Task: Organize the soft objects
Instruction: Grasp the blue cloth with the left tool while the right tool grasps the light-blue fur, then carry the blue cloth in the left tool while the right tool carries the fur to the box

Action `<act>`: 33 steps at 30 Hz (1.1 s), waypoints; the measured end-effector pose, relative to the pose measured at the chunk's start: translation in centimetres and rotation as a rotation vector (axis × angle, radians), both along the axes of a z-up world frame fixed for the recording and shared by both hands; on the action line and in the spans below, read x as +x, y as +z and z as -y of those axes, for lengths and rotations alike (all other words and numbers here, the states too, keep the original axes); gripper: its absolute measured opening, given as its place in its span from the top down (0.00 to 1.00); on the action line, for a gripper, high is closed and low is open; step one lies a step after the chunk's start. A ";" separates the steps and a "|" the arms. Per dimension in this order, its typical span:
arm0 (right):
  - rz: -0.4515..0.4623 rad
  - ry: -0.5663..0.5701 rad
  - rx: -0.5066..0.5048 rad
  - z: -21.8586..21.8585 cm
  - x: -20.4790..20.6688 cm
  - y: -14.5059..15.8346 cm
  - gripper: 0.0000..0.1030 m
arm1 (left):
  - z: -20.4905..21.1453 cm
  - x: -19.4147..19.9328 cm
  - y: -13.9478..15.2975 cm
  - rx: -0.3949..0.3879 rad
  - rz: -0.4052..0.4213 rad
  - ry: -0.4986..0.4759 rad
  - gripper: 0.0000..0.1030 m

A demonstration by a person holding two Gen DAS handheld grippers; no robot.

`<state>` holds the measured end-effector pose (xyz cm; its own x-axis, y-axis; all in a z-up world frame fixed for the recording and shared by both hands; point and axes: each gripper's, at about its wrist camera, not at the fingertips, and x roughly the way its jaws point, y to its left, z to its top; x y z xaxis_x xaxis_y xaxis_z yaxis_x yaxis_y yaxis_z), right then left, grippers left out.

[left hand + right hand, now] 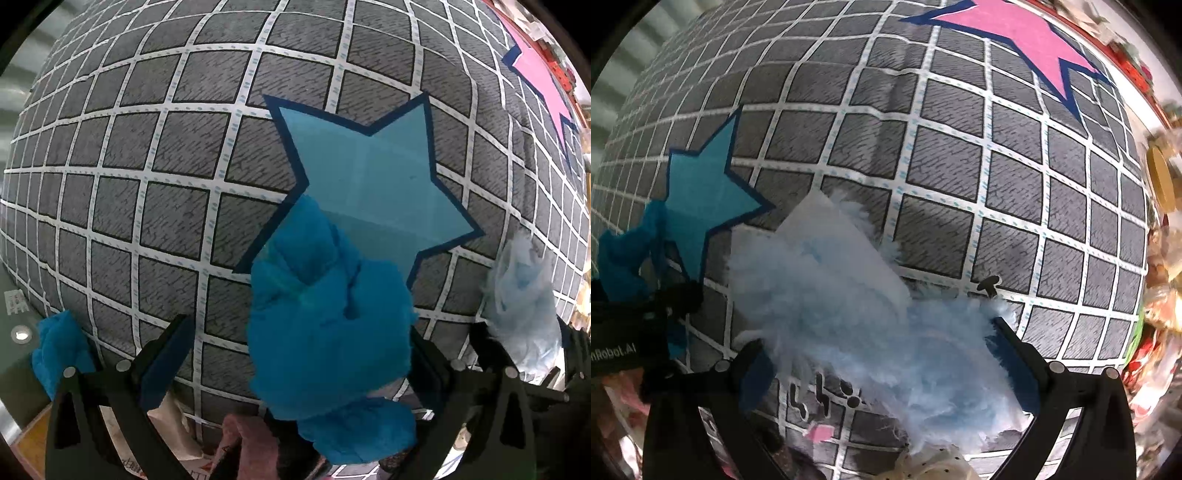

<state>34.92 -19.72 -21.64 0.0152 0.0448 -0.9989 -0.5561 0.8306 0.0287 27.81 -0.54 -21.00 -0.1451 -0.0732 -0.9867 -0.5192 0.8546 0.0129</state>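
Left hand-held gripper (pixel 295 365) holds blue cloth (pixel 328 332) over blue star (pixel 373 177); right hand-held gripper (pixel 882 365) seemingly grips pale fluffy cloth (pixel 849 295)

Both views are evenly and brightly lit, with no hard shadows cast on the grid-patterned cloth (pixel 155 155). Strong fisheye bulging is seen: the cloth's lines are bent outward, and black vignette is left beyond its corners. Clutter right of the cloth is overexposed and smeared. A pale sheen is carried by the blue star (pixel 373 181).

2 stars (pixel 701 192) (pixel 1027 40), 3 soft cloths (pixel 328 332) (pixel 59 350) (pixel 857 332).
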 end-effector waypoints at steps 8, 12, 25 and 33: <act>0.033 0.020 -0.001 -1.4 0.4 1.6 0.61 | 2.8 2.2 2.1 0.013 0.037 -0.114 0.64; -0.041 -0.090 0.072 0.4 1.9 2.3 0.67 | 3.7 2.2 3.0 -0.079 0.069 -0.123 0.87; -0.064 -0.140 0.131 1.6 -1.1 6.3 0.67 | 6.8 0.5 10.5 0.014 0.186 -0.306 0.87; -0.051 -0.101 0.180 -2.3 -3.0 9.6 0.67 | 3.7 -1.7 13.8 0.072 0.239 -0.299 0.87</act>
